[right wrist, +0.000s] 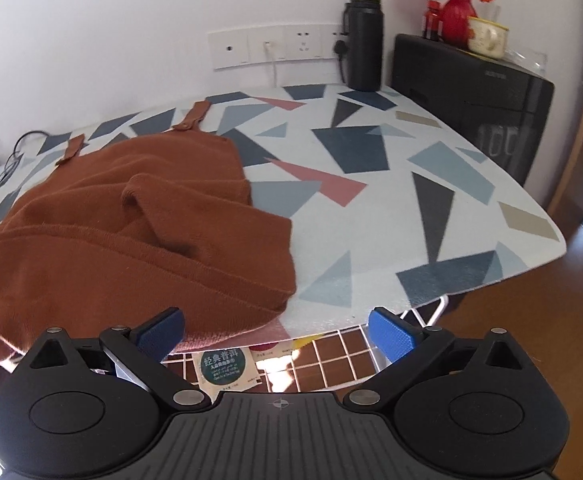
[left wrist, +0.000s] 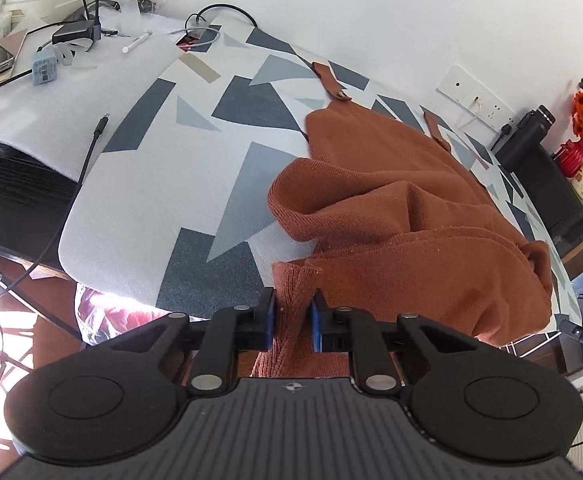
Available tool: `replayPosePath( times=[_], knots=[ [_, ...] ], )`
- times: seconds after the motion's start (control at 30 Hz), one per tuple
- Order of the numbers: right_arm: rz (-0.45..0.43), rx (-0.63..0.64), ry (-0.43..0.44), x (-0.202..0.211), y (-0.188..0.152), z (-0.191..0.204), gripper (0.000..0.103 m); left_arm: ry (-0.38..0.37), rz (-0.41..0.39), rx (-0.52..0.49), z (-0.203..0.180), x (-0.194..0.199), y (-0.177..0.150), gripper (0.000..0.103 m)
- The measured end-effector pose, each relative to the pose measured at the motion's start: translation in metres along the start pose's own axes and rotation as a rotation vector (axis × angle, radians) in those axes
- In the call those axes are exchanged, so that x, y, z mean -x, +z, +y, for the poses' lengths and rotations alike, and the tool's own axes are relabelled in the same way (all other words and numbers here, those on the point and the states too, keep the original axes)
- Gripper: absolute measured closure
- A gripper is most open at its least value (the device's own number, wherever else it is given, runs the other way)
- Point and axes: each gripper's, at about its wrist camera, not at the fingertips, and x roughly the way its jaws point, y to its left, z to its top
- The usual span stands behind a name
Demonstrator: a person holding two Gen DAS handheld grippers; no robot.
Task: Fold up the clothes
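A rust-orange knit dress (left wrist: pixel 403 216) with two shoulder straps lies crumpled on a table covered by a mat of grey and blue triangles (left wrist: pixel 195 184). In the left wrist view my left gripper (left wrist: pixel 293 322) is shut on the near hem of the dress, the blue pads pinching a bunch of knit at the table's front edge. In the right wrist view the same dress (right wrist: pixel 103 224) fills the left half, its straps toward the wall. My right gripper (right wrist: pixel 279 330) stands open at the front edge, its left pad (right wrist: pixel 159 330) just by the hem, nothing between the pads.
A black flask (right wrist: pixel 363 40), a black box (right wrist: pixel 471 92) and a red vase with orange flowers (right wrist: pixel 457 12) stand at the back right. Cables, a charger (left wrist: pixel 45 68) and a pen lie on white foam at the left. A white wire rack (right wrist: pixel 343 348) sits below the edge.
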Motion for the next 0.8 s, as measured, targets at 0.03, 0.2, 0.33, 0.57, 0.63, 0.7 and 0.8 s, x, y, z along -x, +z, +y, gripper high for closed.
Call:
replayPosePath(
  times=[0.03,0.2,0.33,0.57,0.63,0.7,0.8],
  knots=[
    [-0.003,0.025,0.01,-0.003,-0.001,0.004,0.005,0.007,0.008,0.006,0.0,-0.002,0.0,0.085],
    [0.006,0.045,0.07,-0.02,0.001,0.011,0.005,0.045,0.028,0.014,-0.006,-0.011,-0.005,0.085],
    [0.044,-0.21,0.198,-0.031,0.007,-0.015,0.005,0.089,0.017,-0.015,-0.015,-0.011,-0.006,0.09],
    [0.17,-0.773,0.394,-0.06,-0.002,-0.067,0.007,0.122,-0.043,-0.097,-0.03,0.005,-0.005,0.095],
    [0.196,-0.846,0.413,-0.068,-0.002,-0.07,0.017,0.118,-0.057,-0.123,-0.034,0.01,-0.006,0.096],
    [0.227,-0.882,0.416,-0.075,-0.001,-0.067,0.026,0.115,-0.068,-0.139,-0.037,0.015,-0.007,0.096],
    [0.256,-0.835,0.378,-0.076,0.002,-0.058,0.055,0.11,-0.089,-0.136,-0.037,0.023,-0.009,0.096]
  ],
)
